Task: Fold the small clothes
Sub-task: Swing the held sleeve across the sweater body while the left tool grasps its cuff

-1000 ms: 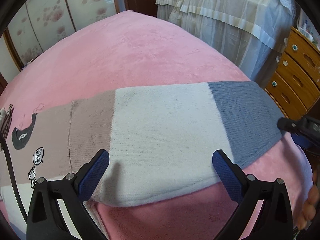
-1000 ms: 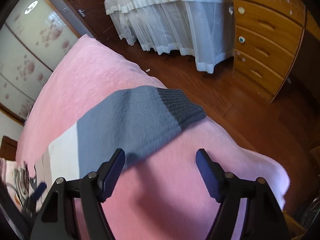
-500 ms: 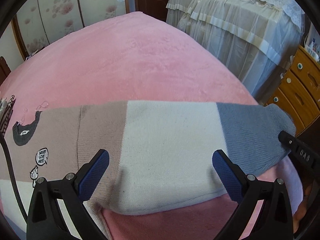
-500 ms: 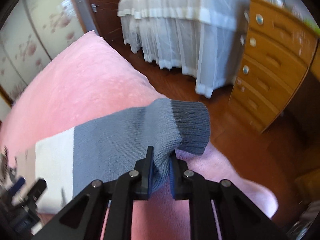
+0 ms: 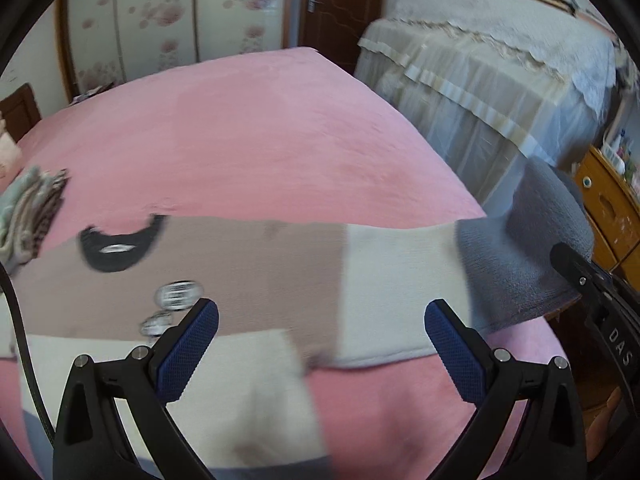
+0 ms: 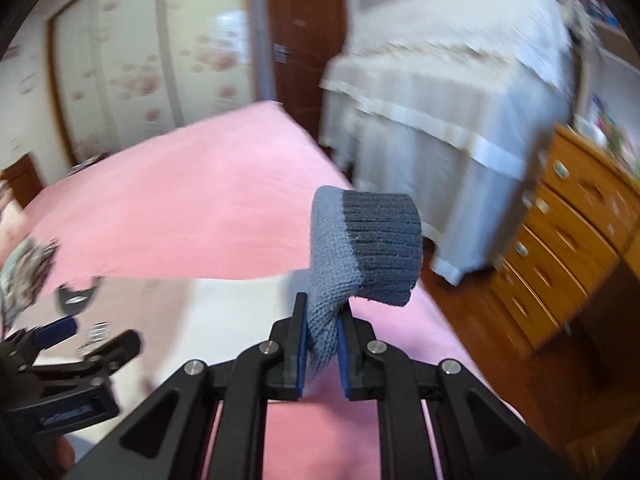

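Note:
A small knit sweater [image 5: 256, 272] in taupe, cream and grey-blue blocks lies spread on the pink bed [image 5: 248, 136]. Its grey-blue sleeve [image 6: 360, 236], ending in a dark ribbed cuff, is lifted off the bed, and my right gripper [image 6: 322, 340] is shut on it just behind the cuff. In the left wrist view that sleeve [image 5: 520, 256] rises at the right, with the right gripper's black body beside it. My left gripper [image 5: 320, 344] hovers open above the sweater's cream part, with nothing between its fingers. It also shows at the lower left of the right wrist view, left gripper [image 6: 72, 344].
A pile of folded clothes [image 5: 28, 212] sits at the bed's left edge. Beyond the right edge are a wooden floor, a wooden chest of drawers [image 6: 572, 248] and a second bed under a white lace cover [image 6: 448, 92]. A wardrobe and door stand at the far wall.
My right gripper closed on the grey-blue sleeve and lifted it up off the bed. My left gripper rose and drew back, still open, so more of the sweater shows.

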`<move>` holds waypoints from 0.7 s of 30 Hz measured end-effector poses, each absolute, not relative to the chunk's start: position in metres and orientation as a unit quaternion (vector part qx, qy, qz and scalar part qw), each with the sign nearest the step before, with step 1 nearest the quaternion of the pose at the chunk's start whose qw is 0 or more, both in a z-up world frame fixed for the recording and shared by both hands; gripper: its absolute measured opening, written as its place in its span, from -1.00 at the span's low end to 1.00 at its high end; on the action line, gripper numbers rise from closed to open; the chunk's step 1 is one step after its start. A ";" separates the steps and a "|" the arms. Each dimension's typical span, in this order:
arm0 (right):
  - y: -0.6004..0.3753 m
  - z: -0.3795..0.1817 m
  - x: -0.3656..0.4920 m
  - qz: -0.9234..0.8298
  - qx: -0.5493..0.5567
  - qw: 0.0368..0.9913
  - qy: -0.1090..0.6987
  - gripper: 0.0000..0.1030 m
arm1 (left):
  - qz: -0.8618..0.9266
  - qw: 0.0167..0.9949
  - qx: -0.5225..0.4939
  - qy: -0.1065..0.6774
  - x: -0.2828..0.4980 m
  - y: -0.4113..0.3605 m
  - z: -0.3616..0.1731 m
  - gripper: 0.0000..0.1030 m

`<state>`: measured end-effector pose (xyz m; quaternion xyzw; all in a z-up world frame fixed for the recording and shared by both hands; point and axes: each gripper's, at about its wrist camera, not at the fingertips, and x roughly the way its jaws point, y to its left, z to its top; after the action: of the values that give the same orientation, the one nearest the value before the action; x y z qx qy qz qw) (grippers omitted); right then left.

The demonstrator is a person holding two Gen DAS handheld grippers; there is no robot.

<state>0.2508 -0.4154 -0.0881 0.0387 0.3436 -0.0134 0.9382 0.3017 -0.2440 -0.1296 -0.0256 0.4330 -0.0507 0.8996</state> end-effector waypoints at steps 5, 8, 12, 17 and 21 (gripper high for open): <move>-0.331 -0.094 0.248 0.064 0.002 0.936 0.345 -0.76 | 0.001 0.903 -0.034 0.429 0.276 -0.161 -0.128 0.99; -0.277 -0.117 0.248 0.105 -0.017 0.923 0.369 -0.76 | 0.019 0.895 -0.062 0.441 0.263 -0.109 -0.141 0.99; -0.211 -0.159 0.248 0.145 -0.052 0.896 0.416 -0.76 | 0.025 0.880 -0.085 0.467 0.255 -0.066 -0.167 0.99; -0.168 -0.200 0.237 0.149 -0.114 0.871 0.454 -0.66 | 0.005 0.861 -0.109 0.497 0.245 -0.037 -0.199 0.99; -0.175 -0.203 0.229 0.170 -0.084 0.865 0.465 -0.44 | -0.024 0.856 -0.135 0.498 0.242 -0.036 -0.210 0.98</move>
<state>0.2293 -0.1750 -0.2029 -0.0844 0.4649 0.1698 0.8648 0.2416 -0.0361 -0.2096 -0.1350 0.4980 -0.0236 0.8562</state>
